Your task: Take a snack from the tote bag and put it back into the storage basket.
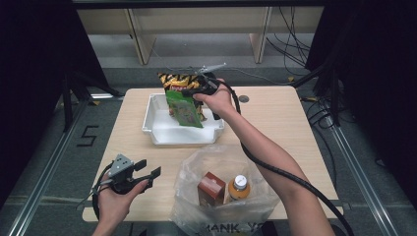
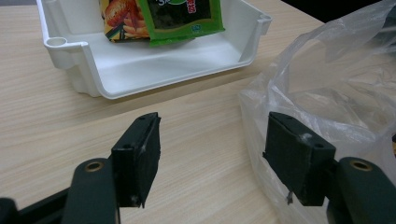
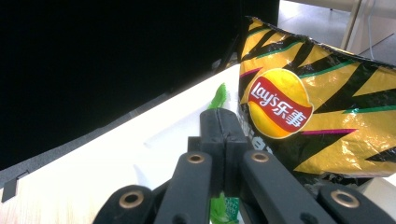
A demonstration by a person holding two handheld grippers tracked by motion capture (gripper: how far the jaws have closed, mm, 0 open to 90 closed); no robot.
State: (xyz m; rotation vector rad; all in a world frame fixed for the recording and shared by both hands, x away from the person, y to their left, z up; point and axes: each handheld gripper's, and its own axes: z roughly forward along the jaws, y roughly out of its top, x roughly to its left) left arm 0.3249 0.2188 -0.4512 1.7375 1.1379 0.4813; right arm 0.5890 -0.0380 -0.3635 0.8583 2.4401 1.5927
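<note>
One green packet (image 1: 184, 109), two snack bags in tray (image 1: 158, 129)

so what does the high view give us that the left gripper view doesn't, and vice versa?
High view alone: the right gripper shut on the top of the green snack packet above the white plastic tray, plus the brown carton and the orange-capped bottle inside the clear plastic bag.

Left gripper view alone: the left gripper close up, jaws apart with nothing between them, bare wooden table below.

Both: tray, green packet, yellow striped chip bag, clear bag.
</note>
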